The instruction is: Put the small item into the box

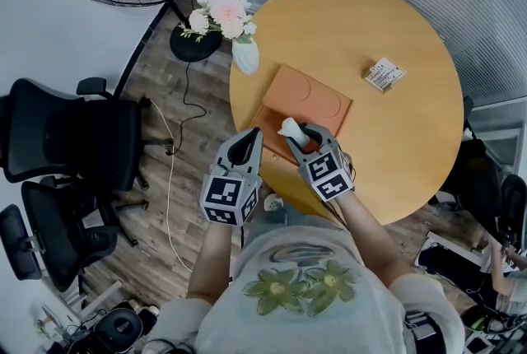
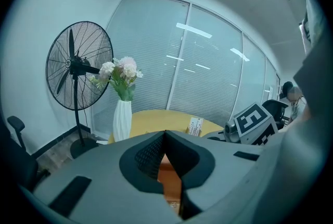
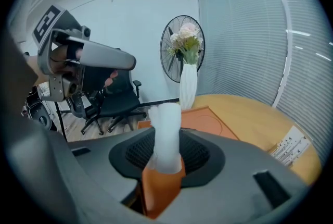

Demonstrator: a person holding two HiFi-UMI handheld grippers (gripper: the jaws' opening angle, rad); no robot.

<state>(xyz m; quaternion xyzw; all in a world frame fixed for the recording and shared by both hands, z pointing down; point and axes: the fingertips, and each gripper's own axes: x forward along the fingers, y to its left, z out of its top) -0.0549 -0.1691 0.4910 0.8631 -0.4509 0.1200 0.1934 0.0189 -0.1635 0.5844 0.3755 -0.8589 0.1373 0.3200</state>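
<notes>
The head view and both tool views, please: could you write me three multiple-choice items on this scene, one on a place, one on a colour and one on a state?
1. Where does the vase stand? A at the table's rim; B at its centre; C under it.
2. What colour is the box? A blue; B green; C orange.
3. How is the right tool? A open, empty; B shut on a white item; C shut, empty.
Key: A, the head view shows the vase at the rim; C, the box is plainly orange; B, its jaws clamp the white item.
</notes>
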